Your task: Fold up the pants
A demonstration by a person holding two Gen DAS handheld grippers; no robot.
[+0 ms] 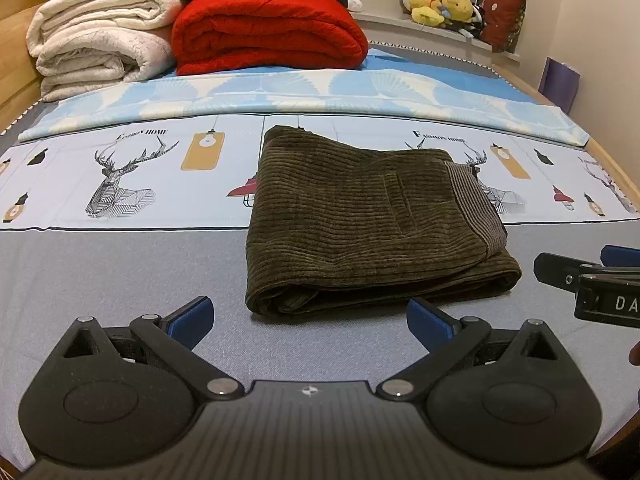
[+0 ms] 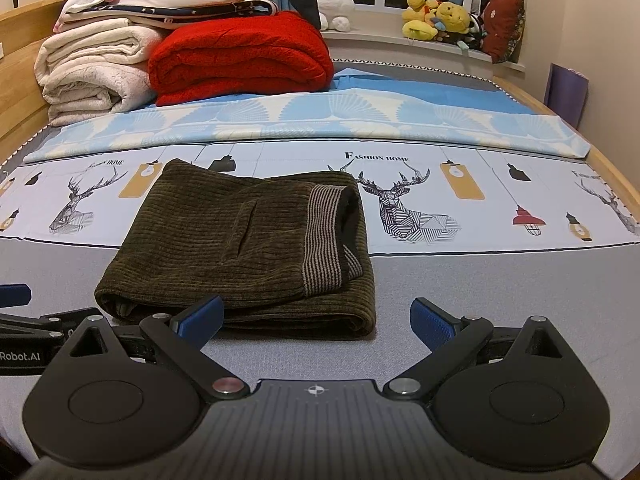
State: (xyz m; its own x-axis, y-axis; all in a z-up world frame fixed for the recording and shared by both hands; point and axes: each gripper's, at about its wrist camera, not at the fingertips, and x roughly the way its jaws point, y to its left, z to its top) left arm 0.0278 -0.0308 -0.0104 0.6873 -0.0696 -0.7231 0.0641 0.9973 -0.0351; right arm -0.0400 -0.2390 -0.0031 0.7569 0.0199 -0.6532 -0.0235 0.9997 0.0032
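Note:
Dark olive corduroy pants (image 1: pixel 360 216) lie folded into a compact rectangle on the bed, with a striped waistband (image 1: pixel 472 200) showing on the right side. In the right wrist view the same pants (image 2: pixel 240 248) lie left of centre. My left gripper (image 1: pixel 310 318) is open just in front of the pants' near edge, holding nothing. My right gripper (image 2: pixel 318 320) is also open, near the pants' front right corner, with nothing between its blue pads. The right gripper (image 1: pixel 592 276) shows at the right edge of the left wrist view.
A printed sheet (image 1: pixel 120 184) with deer and lamps covers the bed, over a grey part (image 1: pixel 100 272) in front. A red blanket (image 1: pixel 268 28) and white blankets (image 1: pixel 100 40) are stacked at the back. Plush toys (image 1: pixel 440 4) sit on the windowsill. A wooden bed frame (image 1: pixel 16 60) runs along the left.

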